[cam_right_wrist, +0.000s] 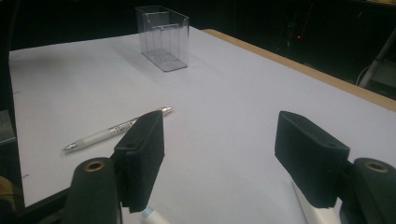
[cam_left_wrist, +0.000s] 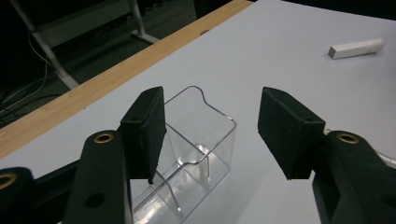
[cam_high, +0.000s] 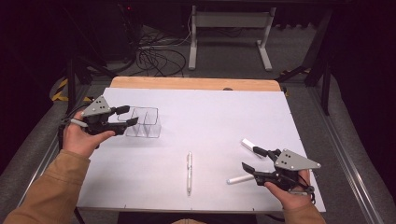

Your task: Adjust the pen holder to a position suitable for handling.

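Note:
A clear plastic box with dividers (cam_high: pixel 145 122) stands upright on the white table at the left. My left gripper (cam_high: pixel 129 115) is right beside it, jaws open. In the left gripper view one pad (cam_left_wrist: pixel 144 133) hangs over the box (cam_left_wrist: pixel 201 140) and the other is clear of its side; nothing is gripped. My right gripper (cam_high: pixel 251 158) is open at the front right. One white marker (cam_high: pixel 247 143) lies just beyond it and another (cam_high: pixel 239 179) lies just in front. A white pen (cam_high: pixel 189 171) lies at the front middle.
The table's far edge is a wooden strip (cam_high: pixel 196 84). Behind it are floor cables (cam_high: pixel 156 58) and a white desk frame (cam_high: pixel 229 28). From the right gripper view the pen (cam_right_wrist: pixel 116 129) and the clear box (cam_right_wrist: pixel 163 37) lie ahead on the white surface.

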Tool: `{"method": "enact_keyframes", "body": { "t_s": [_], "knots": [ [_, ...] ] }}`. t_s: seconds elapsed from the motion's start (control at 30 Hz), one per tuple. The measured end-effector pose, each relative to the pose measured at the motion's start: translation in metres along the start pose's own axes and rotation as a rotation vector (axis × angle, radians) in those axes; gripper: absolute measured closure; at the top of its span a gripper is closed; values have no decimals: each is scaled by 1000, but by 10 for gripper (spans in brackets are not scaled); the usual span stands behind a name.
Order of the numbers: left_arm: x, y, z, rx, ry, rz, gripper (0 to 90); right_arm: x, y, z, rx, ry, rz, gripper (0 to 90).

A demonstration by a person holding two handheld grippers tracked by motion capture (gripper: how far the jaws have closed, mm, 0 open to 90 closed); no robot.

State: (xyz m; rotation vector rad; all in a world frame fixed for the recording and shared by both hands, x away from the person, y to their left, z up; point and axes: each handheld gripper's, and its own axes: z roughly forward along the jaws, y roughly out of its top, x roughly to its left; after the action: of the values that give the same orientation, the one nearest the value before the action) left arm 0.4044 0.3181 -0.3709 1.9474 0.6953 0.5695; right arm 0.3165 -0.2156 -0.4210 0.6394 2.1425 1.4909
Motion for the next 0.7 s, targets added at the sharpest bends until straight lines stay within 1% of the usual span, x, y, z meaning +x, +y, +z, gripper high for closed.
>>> {"method": "enact_keyframes", "body": {
  "t_s": [0.1, 0.13, 0.23, 0.3, 0.37, 0.43, 0.53, 0.63, 0.7],
  "knots": [
    [4, 2, 0, 5, -8, 15, 429, 0, 0, 0, 0, 0, 0, 336],
    [6, 2, 2, 14, -10, 22, 432, 0, 0, 0, 0, 0, 0, 336],
    [12, 4, 6, 57, -23, 45, 449, 0, 0, 1, 5, 3, -1, 335],
    [13, 7, 8, 73, -43, 59, 453, 0, 0, 1, 5, 2, 3, 336],
    [14, 10, 11, 107, -55, 81, 453, 0, 0, 1, 5, 2, 3, 336],
    [15, 12, 15, 142, -59, 108, 456, 0, 0, 1, 5, 2, 2, 334],
    [18, 14, 20, 178, -72, 126, 458, 0, -1, 1, 6, 2, 0, 332],
    [20, 15, 23, 209, -95, 121, 466, -1, -1, 0, 3, -1, -2, 328],
    [21, 14, 25, 232, -121, 121, 476, -1, -1, 0, 3, 1, 0, 327]
  ]
}}
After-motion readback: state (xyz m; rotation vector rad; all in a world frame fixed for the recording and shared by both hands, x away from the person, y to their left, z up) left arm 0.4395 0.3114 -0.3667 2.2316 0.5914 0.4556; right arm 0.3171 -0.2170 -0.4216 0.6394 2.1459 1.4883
